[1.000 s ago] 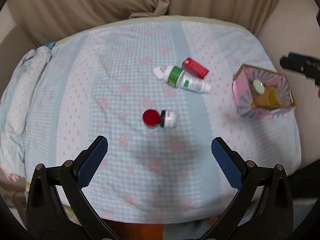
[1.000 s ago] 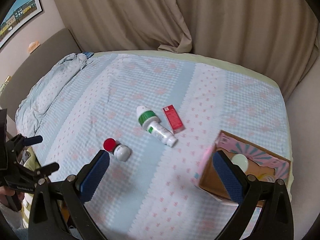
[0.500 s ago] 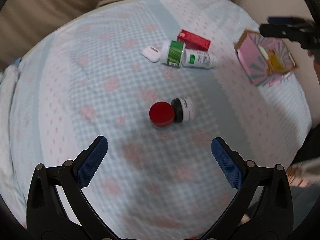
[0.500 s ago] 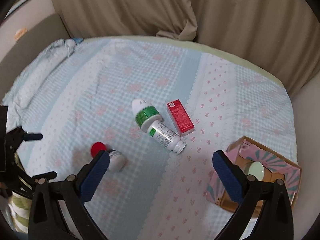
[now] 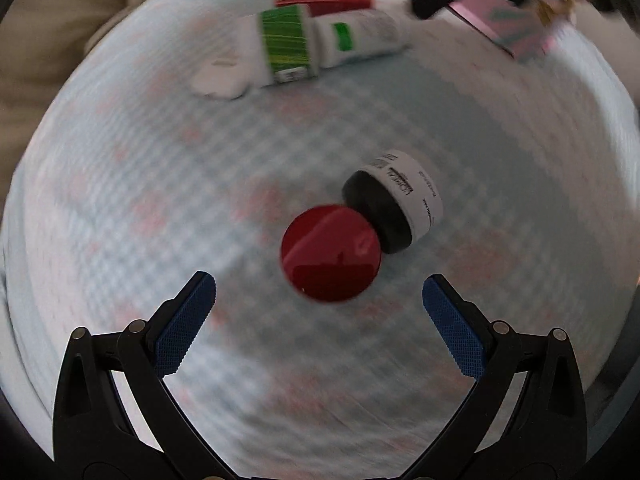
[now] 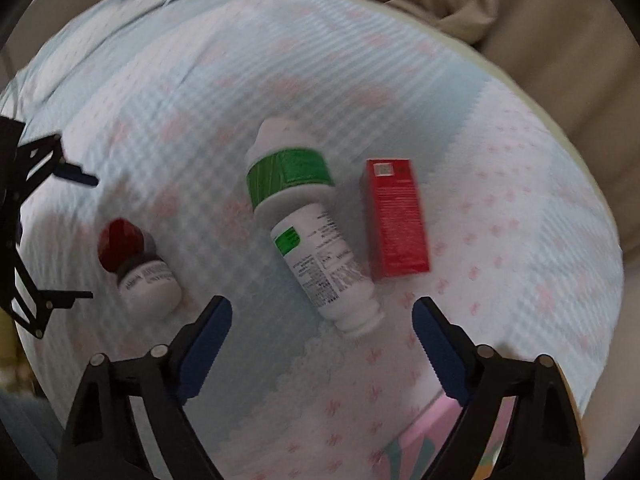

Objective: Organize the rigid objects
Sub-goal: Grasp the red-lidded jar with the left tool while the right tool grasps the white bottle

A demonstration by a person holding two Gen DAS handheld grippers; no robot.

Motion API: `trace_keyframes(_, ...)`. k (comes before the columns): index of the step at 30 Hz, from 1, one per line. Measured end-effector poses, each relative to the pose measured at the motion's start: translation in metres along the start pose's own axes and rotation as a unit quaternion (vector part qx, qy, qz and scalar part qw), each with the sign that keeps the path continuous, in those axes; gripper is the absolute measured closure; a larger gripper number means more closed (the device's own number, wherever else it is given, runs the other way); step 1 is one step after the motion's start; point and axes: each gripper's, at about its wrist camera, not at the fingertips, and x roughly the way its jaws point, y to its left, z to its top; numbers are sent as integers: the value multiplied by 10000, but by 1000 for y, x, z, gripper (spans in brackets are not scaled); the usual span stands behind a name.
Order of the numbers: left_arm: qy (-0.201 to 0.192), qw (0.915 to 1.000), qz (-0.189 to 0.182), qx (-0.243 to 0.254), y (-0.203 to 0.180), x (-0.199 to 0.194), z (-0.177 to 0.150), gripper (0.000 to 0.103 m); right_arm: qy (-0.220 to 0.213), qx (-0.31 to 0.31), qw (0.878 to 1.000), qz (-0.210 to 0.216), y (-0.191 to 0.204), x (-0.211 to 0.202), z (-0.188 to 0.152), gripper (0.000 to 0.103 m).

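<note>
Both hand-held grippers wide and nearer the bed than before: left hand-held gripper (image 5: pixel 319 300) just short of round red-lidded jar (image 5: pixel 330 253), right hand-held gripper (image 6: pixel 322 320) over white green-labelled plastic bottle (image 6: pixel 324 256).

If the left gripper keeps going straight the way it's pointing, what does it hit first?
Most likely the red-lidded jar, lying just ahead between the open fingers of the left gripper. The black-capped white jar touches it just beyond. Depth is uncertain through blur.
</note>
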Motion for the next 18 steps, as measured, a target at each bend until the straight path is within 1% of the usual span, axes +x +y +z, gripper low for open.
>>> trace_keyframes(2,-1,9994,-155,297,-4,9,4,1,133,-284,9995,66,3,15,5,19)
trace_keyframes(4,27,9982,-257,534,-8,17,5,4,230,-634,9977,98,7,30,10,20)
trace_keyframes(5,48,9975,-277,644,-9,21,6,7,274,-767,9966,110,9,35,12,21)
trace_keyframes(6,69,9968,-301,735,-10,25,7,11,326,-919,9952,117,10,41,15,24)
trace_keyframes(7,90,9962,-326,803,-11,29,8,12,396,-1078,9933,125,12,47,17,30)
trace_keyframes(10,179,9943,-403,969,-9,40,13,17,573,-1333,9893,142,12,61,23,32)
trace_keyframes(12,228,9933,-435,1046,-9,45,15,27,709,-1384,9876,232,10,69,27,32)
trace_keyframes(13,250,9928,-467,1079,-9,46,16,29,749,-1385,9872,269,9,72,29,33)
trace_keyframes(14,249,9923,-517,1098,-9,47,17,32,775,-1390,9868,292,8,74,30,33)
trace_keyframes(15,233,9919,-555,1122,-10,47,18,38,800,-1397,9864,319,7,76,32,34)
trace_keyframes(16,214,9912,-576,1174,-11,46,18,40,806,-1411,9861,351,7,77,34,35)
trace_keyframes(17,198,9910,-536,1211,-15,47,19,43,791,-1439,9857,370,8,77,36,35)
trace_keyframes(18,174,9909,-504,1240,-16,46,19,47,804,-1460,9853,377,9,77,38,39)
